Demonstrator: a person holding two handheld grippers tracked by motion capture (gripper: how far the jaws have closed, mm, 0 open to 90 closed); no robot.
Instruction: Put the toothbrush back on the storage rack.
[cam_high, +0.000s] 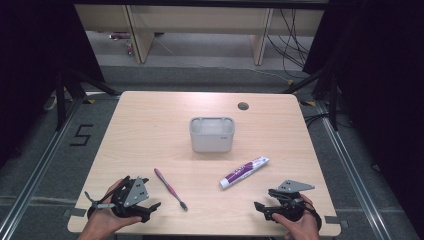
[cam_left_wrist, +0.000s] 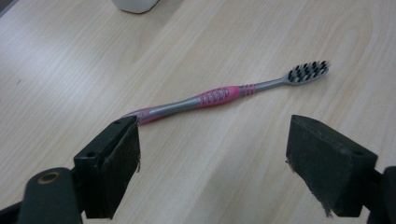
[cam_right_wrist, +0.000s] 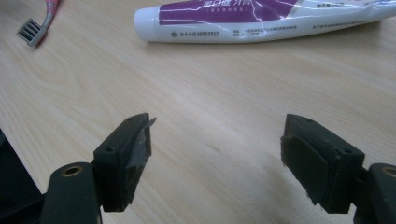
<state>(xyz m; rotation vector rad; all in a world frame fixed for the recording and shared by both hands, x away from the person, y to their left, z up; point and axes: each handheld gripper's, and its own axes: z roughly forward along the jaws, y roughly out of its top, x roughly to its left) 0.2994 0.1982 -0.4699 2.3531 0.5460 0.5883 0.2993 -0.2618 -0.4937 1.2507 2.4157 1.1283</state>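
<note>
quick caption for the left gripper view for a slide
Open left gripper facing a pink-and-grey toothbrush lying flat on the wooden table.

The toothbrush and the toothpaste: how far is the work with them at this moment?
Nothing looks done: the toothbrush and the toothpaste tube lie flat on the table, apart from the white holder. In hand: the left claw is open facing the toothbrush, and the right claw is open short of the tube. Left: probably grasping both and moving them.
</note>
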